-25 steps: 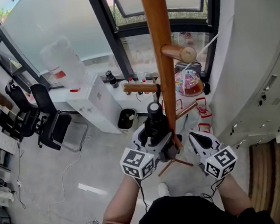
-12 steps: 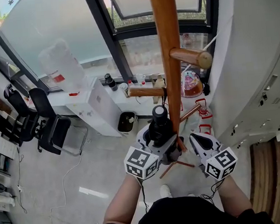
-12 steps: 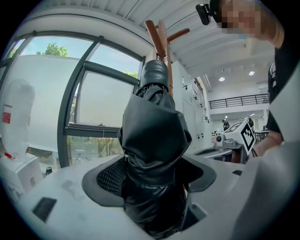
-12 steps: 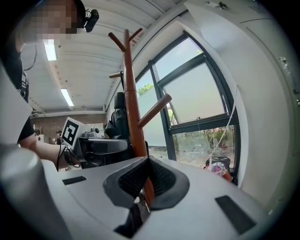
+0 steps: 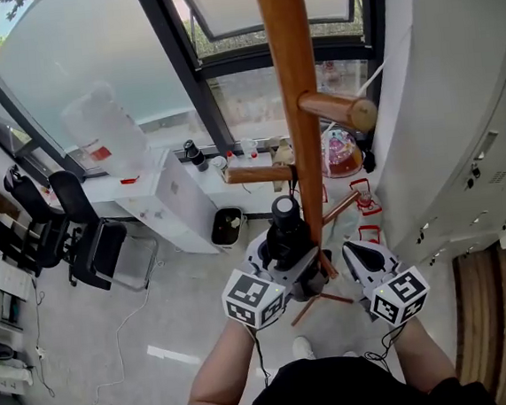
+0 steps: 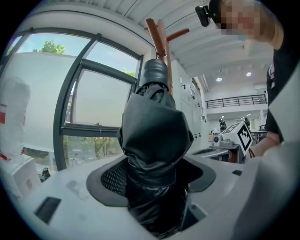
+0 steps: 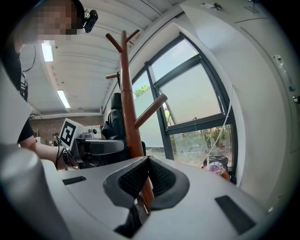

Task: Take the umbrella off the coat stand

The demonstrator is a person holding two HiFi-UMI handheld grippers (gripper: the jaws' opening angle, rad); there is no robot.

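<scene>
1. Beside the tall brown wooden coat stand (image 5: 295, 104), the left gripper (image 5: 281, 261) clamps the folded black fabric umbrella (image 6: 154, 136) upright.
2. Draw it sideways, clear of the round-ended wooden peg (image 5: 333, 111).
3. Hold the right gripper (image 5: 358, 263), jaws together and empty, off the pole.

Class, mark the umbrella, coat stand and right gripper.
umbrella (image 6: 154, 136), left gripper view, folded black canopy.
coat stand (image 7: 129, 103), right gripper view, upright pole.
right gripper (image 7: 146, 159), right gripper view, where jaws meet.

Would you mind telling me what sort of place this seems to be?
Probably an office or lab workspace: black office chairs near a white desk, pale lockers along the right wall, and a wooden coat stand by tall windows.
</scene>
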